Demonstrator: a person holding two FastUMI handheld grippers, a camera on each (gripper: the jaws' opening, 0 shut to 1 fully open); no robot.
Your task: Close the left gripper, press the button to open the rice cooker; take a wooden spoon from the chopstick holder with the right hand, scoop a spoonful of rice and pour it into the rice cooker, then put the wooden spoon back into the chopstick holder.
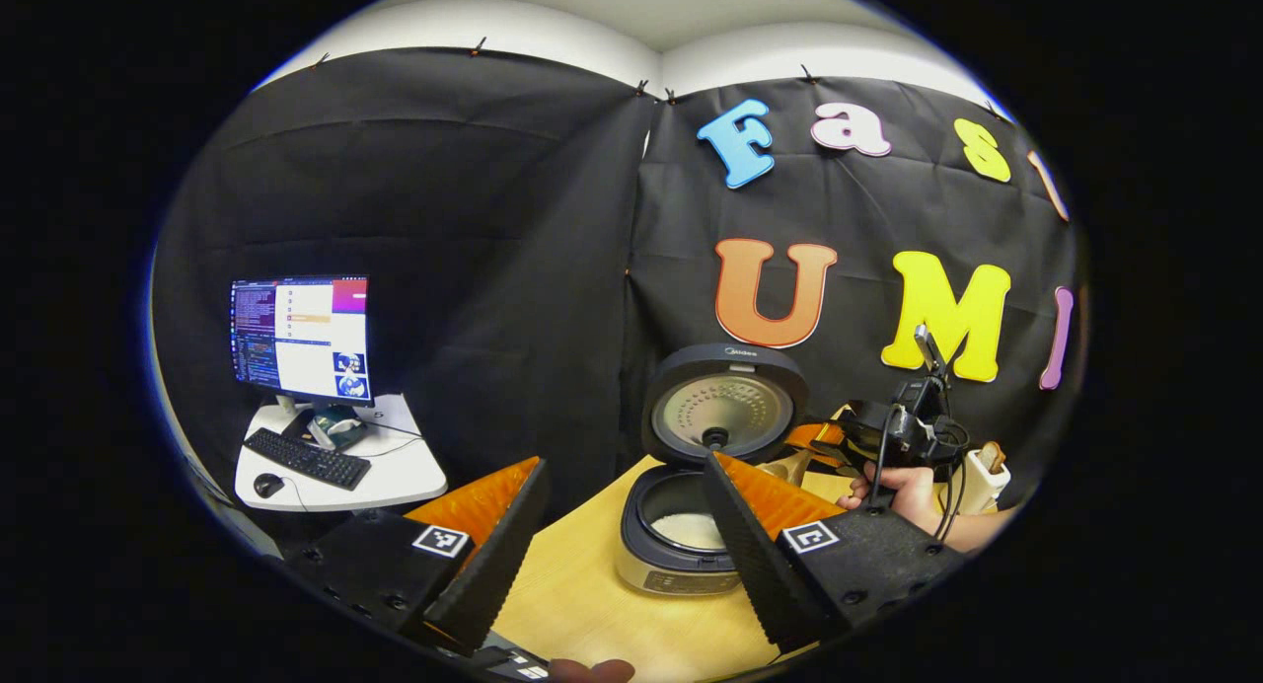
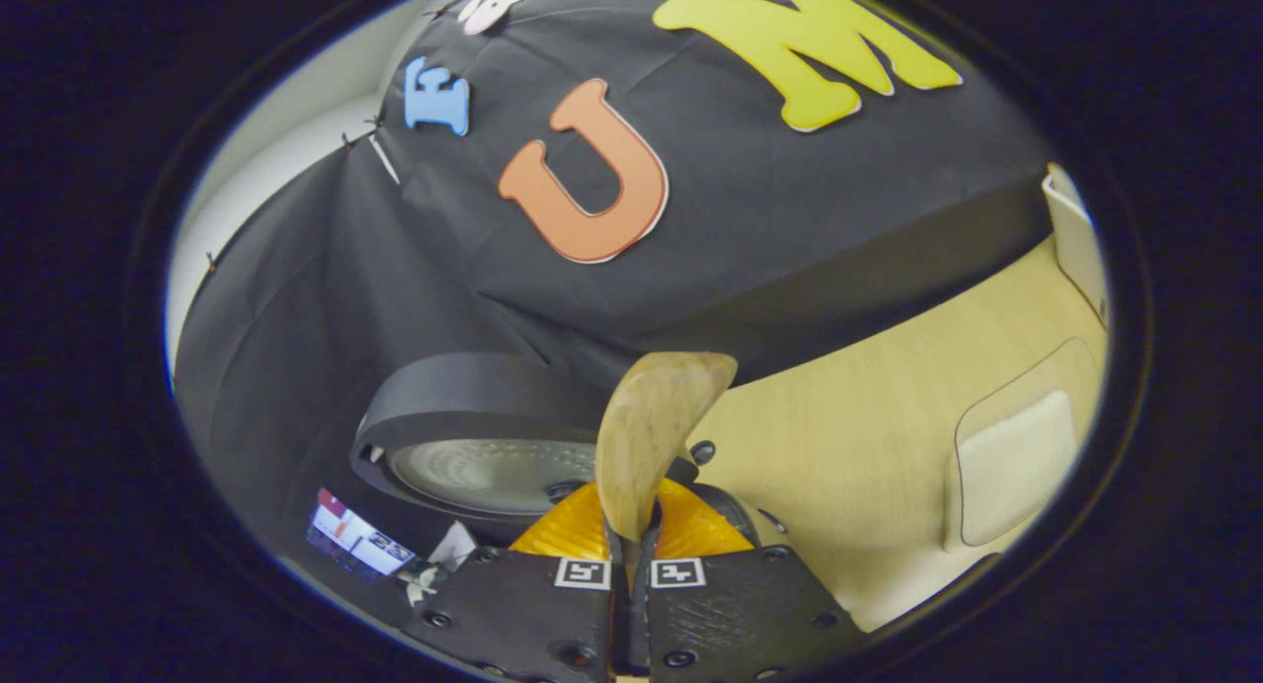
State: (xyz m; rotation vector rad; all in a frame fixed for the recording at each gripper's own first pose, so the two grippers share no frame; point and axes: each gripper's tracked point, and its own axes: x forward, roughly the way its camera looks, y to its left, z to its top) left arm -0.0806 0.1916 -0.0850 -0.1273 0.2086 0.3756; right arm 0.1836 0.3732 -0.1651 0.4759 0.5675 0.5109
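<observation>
The rice cooker (image 1: 681,565) stands open on the wooden table, lid (image 1: 725,407) upright, with white rice in its inner pot (image 1: 691,530). My left gripper (image 1: 624,461) is open wide, its fingers either side of the cooker and short of it, holding nothing. To the cooker's right a hand (image 1: 908,491) holds my right gripper (image 1: 893,431). In the right gripper view my right gripper (image 2: 631,537) is shut on the handle of the wooden spoon (image 2: 656,426), whose bowl sticks up beside the cooker lid (image 2: 474,446). The white chopstick holder (image 1: 987,476) stands at the far right.
A clear-rimmed container with white rice (image 2: 1016,466) sits on the table (image 2: 868,407), and a white box (image 2: 1076,239) stands beyond it. To the left, a side table (image 1: 395,476) carries a monitor (image 1: 301,338), keyboard (image 1: 306,458) and mouse (image 1: 267,485).
</observation>
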